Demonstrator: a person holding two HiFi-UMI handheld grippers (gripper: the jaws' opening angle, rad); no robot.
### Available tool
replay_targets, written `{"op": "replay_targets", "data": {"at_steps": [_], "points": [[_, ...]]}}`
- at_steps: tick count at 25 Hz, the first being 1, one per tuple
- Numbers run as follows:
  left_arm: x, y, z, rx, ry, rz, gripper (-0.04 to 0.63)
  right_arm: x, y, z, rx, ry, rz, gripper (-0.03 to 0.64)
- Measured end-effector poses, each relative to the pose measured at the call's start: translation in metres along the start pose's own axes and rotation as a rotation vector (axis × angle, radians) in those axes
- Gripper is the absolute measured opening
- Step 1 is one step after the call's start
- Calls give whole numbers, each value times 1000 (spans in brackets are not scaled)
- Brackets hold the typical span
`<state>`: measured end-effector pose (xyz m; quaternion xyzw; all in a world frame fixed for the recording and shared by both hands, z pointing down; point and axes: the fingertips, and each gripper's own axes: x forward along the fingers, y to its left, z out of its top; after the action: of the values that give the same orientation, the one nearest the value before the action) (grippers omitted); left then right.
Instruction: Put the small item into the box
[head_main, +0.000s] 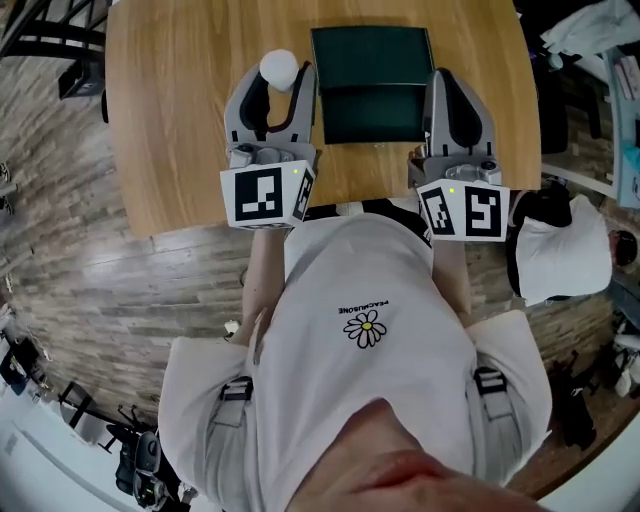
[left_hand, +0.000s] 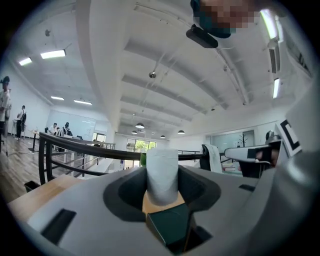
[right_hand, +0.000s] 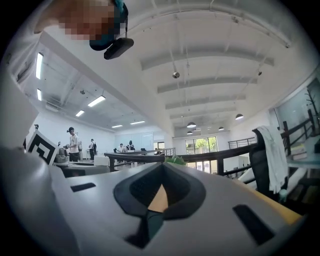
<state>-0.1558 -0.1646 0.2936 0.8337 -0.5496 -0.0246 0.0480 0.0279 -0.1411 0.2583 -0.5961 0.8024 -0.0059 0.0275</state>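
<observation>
1. Possibly the small white item (head_main: 279, 66) could slip. It is pinched at the very tips of the left claw (head_main: 280, 82), which is closed on it. It looks rounded and smooth, so a loosened squeeze could send it rolling across the wooden surface (head_main: 170, 130).
2. Letting go too early is the other risk. The item is just beside the left side of the dark green box (head_main: 372, 85), not over it.
3. The box, which appears open, sits midway along the surface, toward the far edge.
4. The right claw (head_main: 452, 88) has its jaws together and holds nothing. It is just beside the box's right side, and a knock from it could shift the box.
</observation>
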Motion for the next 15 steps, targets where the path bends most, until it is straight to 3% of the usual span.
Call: {"op": "replay_targets", "data": {"at_steps": [6, 10, 15], "points": [[-1, 1, 4, 4, -6, 37, 193, 1, -5, -1, 2, -6, 23, 5], [6, 0, 7, -26, 9, -6, 192, 0, -9, -1, 42, -3, 21, 5], [18, -15, 29, 86, 14, -73, 192, -5, -18, -3, 45, -4, 19, 5]]}}
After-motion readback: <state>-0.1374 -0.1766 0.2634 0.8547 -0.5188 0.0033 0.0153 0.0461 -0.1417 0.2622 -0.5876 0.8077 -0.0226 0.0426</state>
